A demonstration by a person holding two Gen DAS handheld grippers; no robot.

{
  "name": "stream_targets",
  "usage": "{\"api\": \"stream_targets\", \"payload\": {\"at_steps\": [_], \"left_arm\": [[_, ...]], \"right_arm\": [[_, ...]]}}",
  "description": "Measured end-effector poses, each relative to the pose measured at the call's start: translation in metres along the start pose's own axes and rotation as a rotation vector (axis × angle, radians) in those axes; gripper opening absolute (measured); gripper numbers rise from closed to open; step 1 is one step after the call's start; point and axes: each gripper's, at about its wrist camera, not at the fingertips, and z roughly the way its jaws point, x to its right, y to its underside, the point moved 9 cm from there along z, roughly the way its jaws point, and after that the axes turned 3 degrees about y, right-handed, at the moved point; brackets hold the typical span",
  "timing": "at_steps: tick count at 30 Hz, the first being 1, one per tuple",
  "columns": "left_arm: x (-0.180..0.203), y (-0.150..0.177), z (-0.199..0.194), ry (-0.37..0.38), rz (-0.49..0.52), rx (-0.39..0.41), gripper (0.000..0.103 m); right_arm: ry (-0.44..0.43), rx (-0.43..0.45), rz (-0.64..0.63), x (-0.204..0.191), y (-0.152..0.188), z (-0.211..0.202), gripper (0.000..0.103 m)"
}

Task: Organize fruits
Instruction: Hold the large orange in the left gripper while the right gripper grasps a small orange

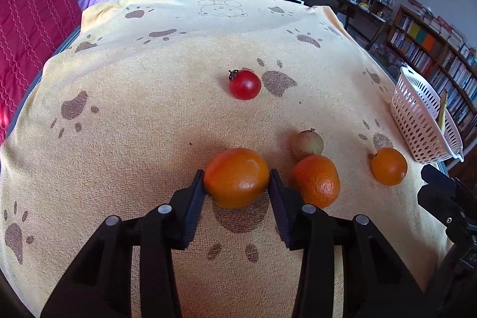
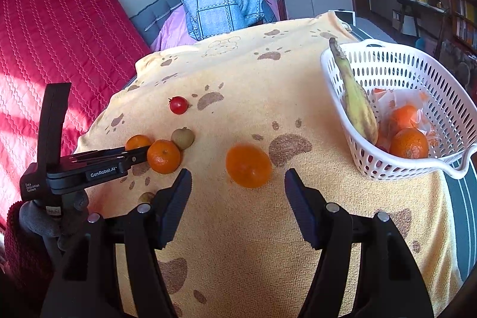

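Observation:
My left gripper (image 1: 237,179) is shut on an orange (image 1: 237,169) that rests on the yellow paw-print towel (image 1: 149,139); both pads touch its sides. A second orange (image 1: 316,181) lies right beside it, and a small brown fruit (image 1: 307,144) sits just behind that one. Farther right lies a third orange (image 1: 389,166), and a red tomato (image 1: 244,84) sits farther back. In the right wrist view my right gripper (image 2: 237,175) stands open, and that third orange (image 2: 248,166) lies just ahead of its fingertips, untouched. The left gripper (image 2: 140,152) shows at the left there.
A white perforated basket (image 2: 387,45) at the right edge of the table holds a banana (image 2: 354,97) and oranges (image 2: 408,143) with a plastic bag. Another small brown fruit (image 2: 146,196) lies near the front left. A red bedspread and a bed lie beyond the table.

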Motion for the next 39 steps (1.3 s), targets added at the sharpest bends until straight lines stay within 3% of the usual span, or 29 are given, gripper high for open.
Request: {"api": "stream_targets", "payload": {"at_steps": [12, 20, 32, 39], "left_arm": [[-0.002, -0.007, -0.023, -0.050, 0.007, 0.100, 0.043], [-0.004, -0.009, -0.027, -0.045, -0.004, 0.118, 0.043], [-0.003, -0.007, -0.028, -0.032, -0.003, 0.126, 0.043], [-0.004, -0.007, -0.028, -0.033, -0.013, 0.126, 0.043]], "right_arm": [[0.061, -0.101, -0.044, 0.000, 0.000, 0.024, 0.066], [0.092, -0.129, -0.066, 0.003, -0.007, 0.040, 0.066], [0.126, -0.169, -0.124, 0.000, -0.001, 0.058, 0.042], [0.126, -0.142, -0.157, -0.006, 0.000, 0.054, 0.042]]}}
